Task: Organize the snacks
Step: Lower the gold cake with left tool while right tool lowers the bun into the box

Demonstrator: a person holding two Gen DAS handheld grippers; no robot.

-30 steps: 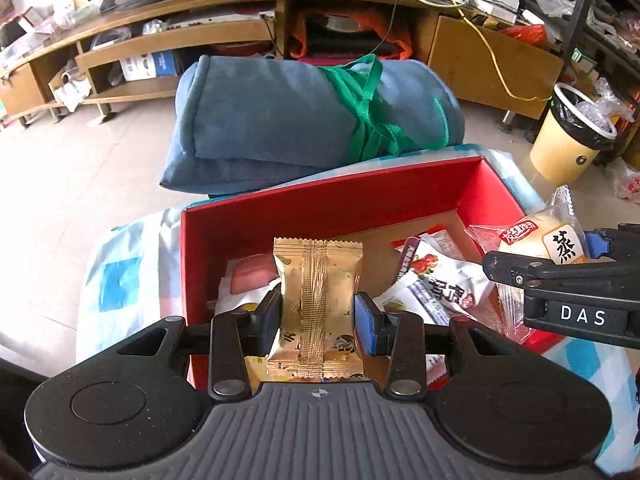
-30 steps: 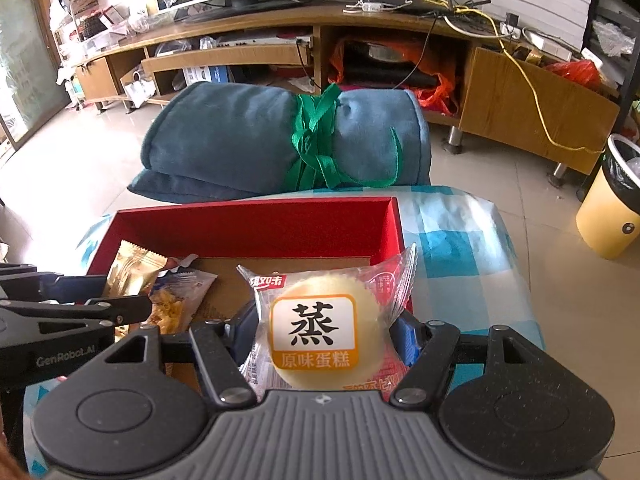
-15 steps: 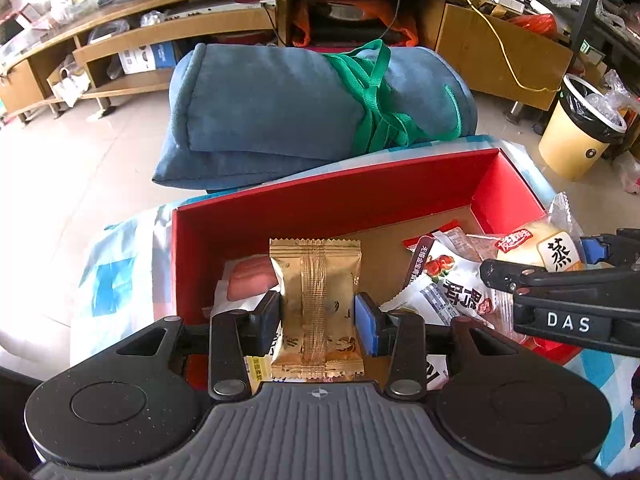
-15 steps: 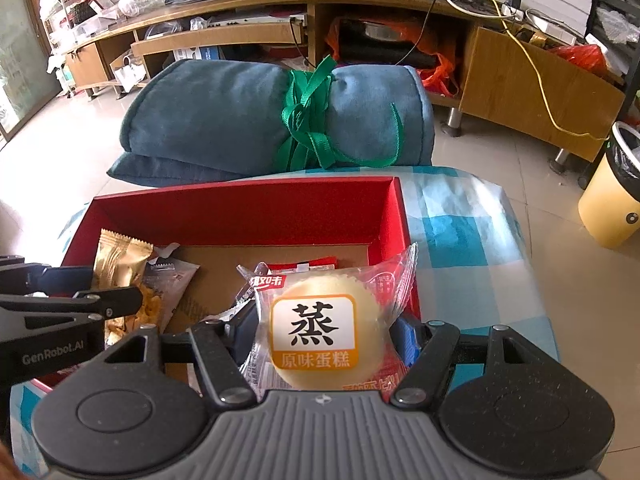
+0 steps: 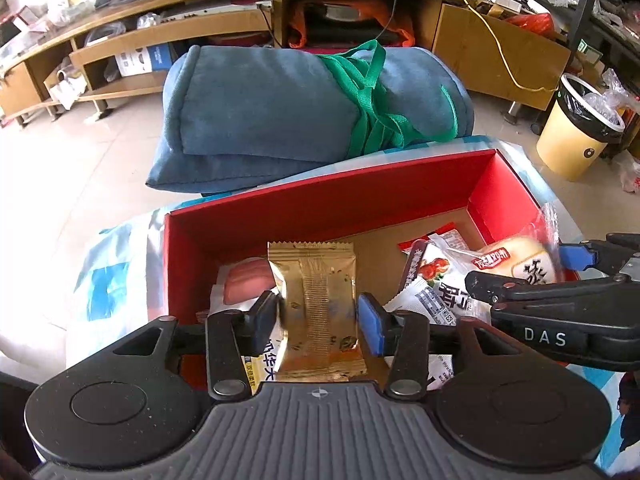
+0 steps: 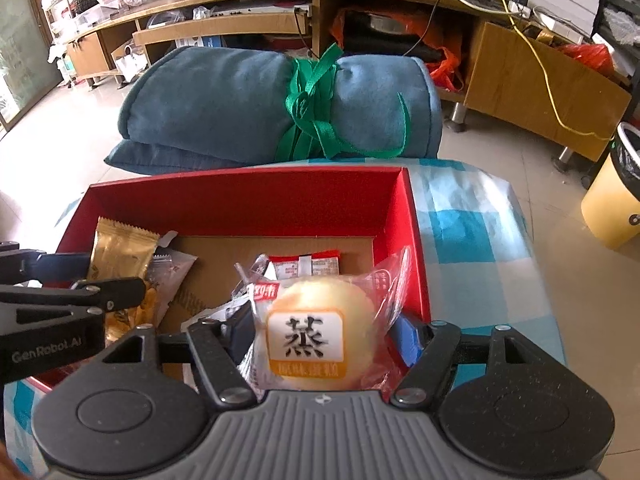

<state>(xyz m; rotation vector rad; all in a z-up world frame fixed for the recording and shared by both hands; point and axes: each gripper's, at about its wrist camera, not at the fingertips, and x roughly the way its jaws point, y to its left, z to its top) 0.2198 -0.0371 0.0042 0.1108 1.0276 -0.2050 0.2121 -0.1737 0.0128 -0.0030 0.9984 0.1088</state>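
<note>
A red box (image 5: 320, 208) with a cardboard floor holds several snack packets. My left gripper (image 5: 318, 314) is shut on a gold foil packet (image 5: 316, 304), held upright over the box's left part. My right gripper (image 6: 320, 332) is shut on a clear-wrapped steamed cake (image 6: 316, 336), held over the box's right part beside the right wall. The cake (image 5: 520, 260) and right gripper (image 5: 560, 312) also show at the right of the left wrist view; the gold packet (image 6: 120, 256) and left gripper (image 6: 60, 304) show at the left of the right wrist view.
The box (image 6: 248, 196) stands on a blue-and-white checked cloth (image 6: 472, 240). A rolled blue cushion tied with green strap (image 5: 312, 108) lies right behind it. A yellow bin (image 5: 576, 136) stands at the right. A wooden TV shelf (image 6: 320, 12) runs along the back.
Both grippers have moved forward and down over the box with their packets. The cake's wrapper now lies closer to the packets in the box.
</note>
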